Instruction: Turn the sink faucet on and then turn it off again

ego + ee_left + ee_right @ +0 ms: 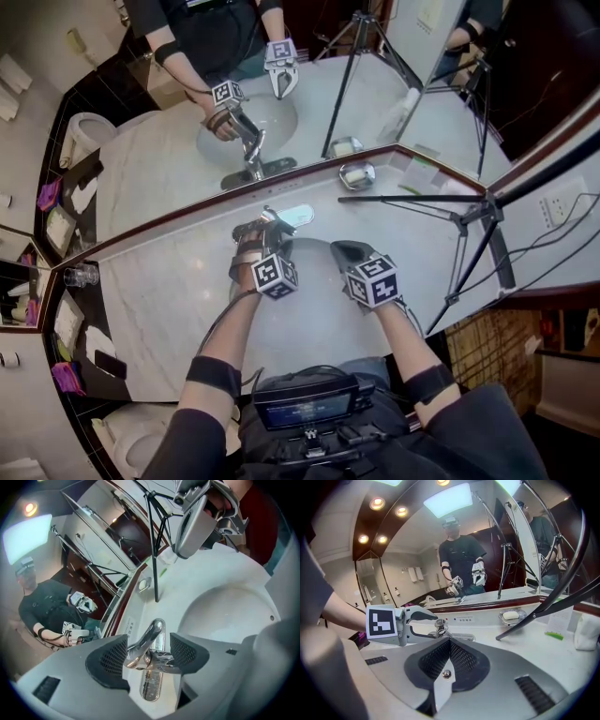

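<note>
The chrome faucet (pixel 151 637) stands at the back rim of the white sink (pixel 234 616), its lever rising toward the mirror. My left gripper (pixel 147 651) is open, with one black pad (pixel 110 658) on each side of the lever and a small gap to each. In the head view the left gripper (pixel 267 225) sits over the faucet (pixel 292 216). My right gripper (pixel 347 251) hovers over the basin just to the right, shut and empty. In the right gripper view its jaws (pixel 447 644) meet, and the left gripper's fingers (pixel 419 616) bracket the faucet (pixel 439 626).
A soap dish (pixel 357 174) sits on the marble counter (pixel 169 300) by the mirror. Black tripod legs (pixel 478 225) cross the counter's right side. A glass (pixel 82 275) stands at the far left. A white packet (pixel 586 632) lies at the right.
</note>
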A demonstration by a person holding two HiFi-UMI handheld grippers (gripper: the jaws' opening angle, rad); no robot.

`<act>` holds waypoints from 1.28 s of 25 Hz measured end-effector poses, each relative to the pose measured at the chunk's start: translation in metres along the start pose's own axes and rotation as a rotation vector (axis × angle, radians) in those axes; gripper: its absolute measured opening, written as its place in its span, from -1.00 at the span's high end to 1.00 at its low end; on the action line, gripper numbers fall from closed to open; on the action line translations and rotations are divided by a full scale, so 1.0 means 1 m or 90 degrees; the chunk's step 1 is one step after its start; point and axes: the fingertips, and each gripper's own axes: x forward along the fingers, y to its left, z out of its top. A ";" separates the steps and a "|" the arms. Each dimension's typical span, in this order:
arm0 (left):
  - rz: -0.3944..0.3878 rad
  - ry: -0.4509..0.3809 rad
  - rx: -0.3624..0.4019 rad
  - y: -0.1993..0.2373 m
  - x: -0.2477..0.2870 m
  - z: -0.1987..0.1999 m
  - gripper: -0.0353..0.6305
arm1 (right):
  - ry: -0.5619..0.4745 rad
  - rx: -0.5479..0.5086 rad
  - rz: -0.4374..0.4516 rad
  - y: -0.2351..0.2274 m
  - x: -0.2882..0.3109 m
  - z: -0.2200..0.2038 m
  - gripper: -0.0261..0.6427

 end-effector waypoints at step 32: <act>0.028 -0.025 -0.098 0.042 0.022 0.009 0.20 | 0.006 0.017 -0.010 -0.010 0.001 -0.005 0.86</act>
